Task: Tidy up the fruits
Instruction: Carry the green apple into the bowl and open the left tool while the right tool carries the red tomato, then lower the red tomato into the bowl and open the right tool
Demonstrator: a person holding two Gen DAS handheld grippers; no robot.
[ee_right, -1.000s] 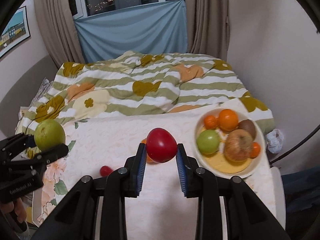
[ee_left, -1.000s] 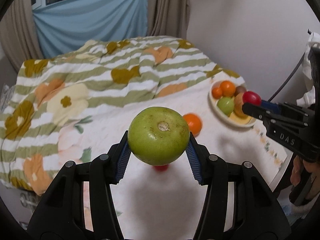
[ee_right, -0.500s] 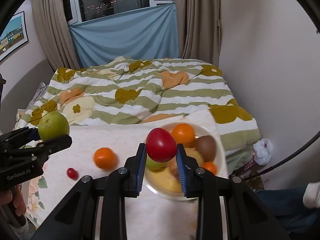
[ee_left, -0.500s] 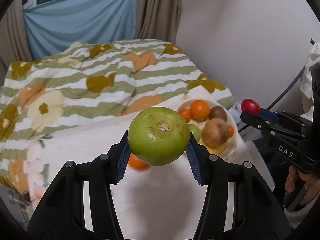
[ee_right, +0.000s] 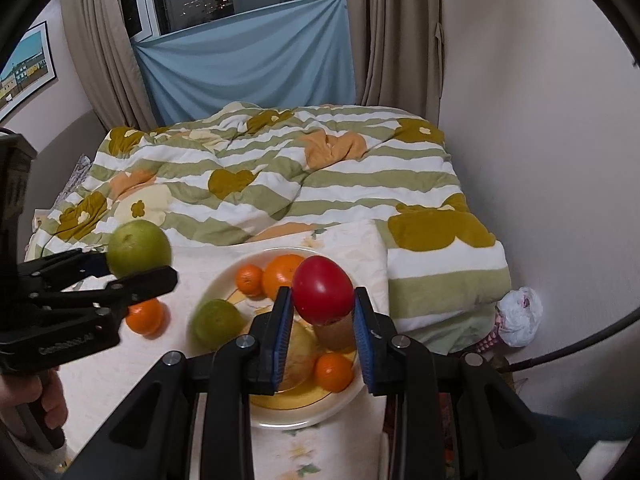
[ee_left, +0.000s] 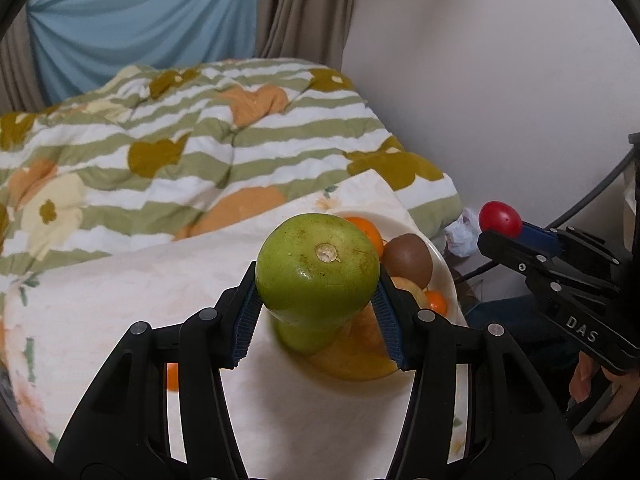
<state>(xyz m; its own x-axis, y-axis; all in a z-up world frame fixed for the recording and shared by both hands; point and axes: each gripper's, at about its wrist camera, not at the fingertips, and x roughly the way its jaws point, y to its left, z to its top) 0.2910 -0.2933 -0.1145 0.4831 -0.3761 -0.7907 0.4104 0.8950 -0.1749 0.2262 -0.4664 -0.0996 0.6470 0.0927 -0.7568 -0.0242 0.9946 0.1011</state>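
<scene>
Above the plate: both grippers carry fruit toward one collecting point.
Left gripper (ee_left: 318, 304): jaws clamped on a green apple (ee_left: 317, 266), pads on opposite sides, stem end facing the camera; the side grip leaves the underside free for setting down.
Right gripper (ee_right: 323, 320): jaws clamped on a red tomato (ee_right: 323, 295), held by its flanks over the plate's middle.
Plate (ee_right: 280, 416): white rim, yellow centre, resting on the floral cloth (ee_right: 132, 364) at the bed's near end; judged to be the destination for all fruit.
Plate contents: a second green apple (ee_right: 216, 323), a large orange (ee_right: 282, 274), a small mandarin (ee_right: 249, 279), a kiwi (ee_left: 408, 260), a pale round fruit and another small mandarin (ee_right: 333, 371).
Loose fruit: one mandarin (ee_right: 145, 317) lies on the cloth left of the plate, apart from it.
Step in hand: judged as transport, release not yet done.
Risk: crowded plate; round fruit may roll off the rim when dropped.
</scene>
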